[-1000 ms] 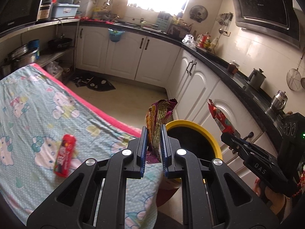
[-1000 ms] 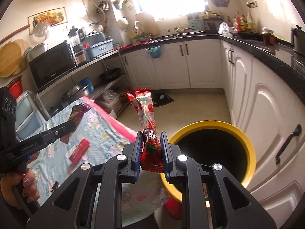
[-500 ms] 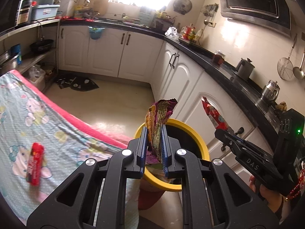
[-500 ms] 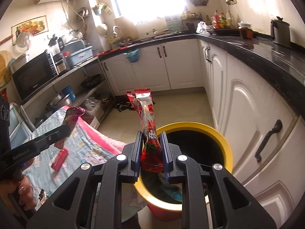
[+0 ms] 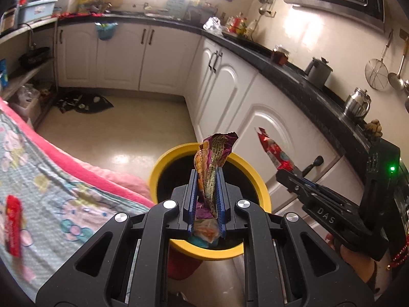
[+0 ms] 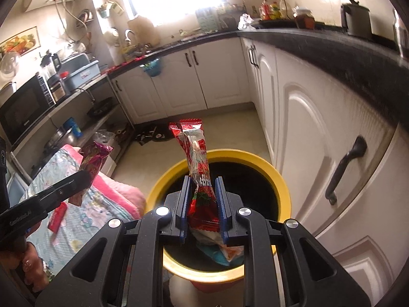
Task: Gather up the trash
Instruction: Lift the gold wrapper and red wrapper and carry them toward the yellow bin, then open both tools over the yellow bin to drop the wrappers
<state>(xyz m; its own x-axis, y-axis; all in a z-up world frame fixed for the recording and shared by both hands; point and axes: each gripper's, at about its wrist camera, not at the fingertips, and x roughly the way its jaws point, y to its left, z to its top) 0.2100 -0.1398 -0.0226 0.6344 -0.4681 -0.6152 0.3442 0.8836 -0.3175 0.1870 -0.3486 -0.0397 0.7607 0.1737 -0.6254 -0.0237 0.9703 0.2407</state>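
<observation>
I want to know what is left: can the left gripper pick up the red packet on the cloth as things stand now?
Probably not yet: the left gripper is shut on the purple wrapper over the yellow bin; the red packet lies off to its side.

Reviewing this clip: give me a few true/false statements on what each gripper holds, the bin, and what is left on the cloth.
1. The left gripper is shut on a purple and yellow wrapper. True.
2. The right gripper is empty. False: it is shut on a red wrapper.
3. The yellow-rimmed bin already has trash inside. True: colourful packaging lies at its bottom.
4. The bin has a closed lid. False: its top is open.
5. A red packet lies on the patterned cloth. True.
6. The bin stands on the black counter. False: it stands on the floor beside the white cabinets.
</observation>
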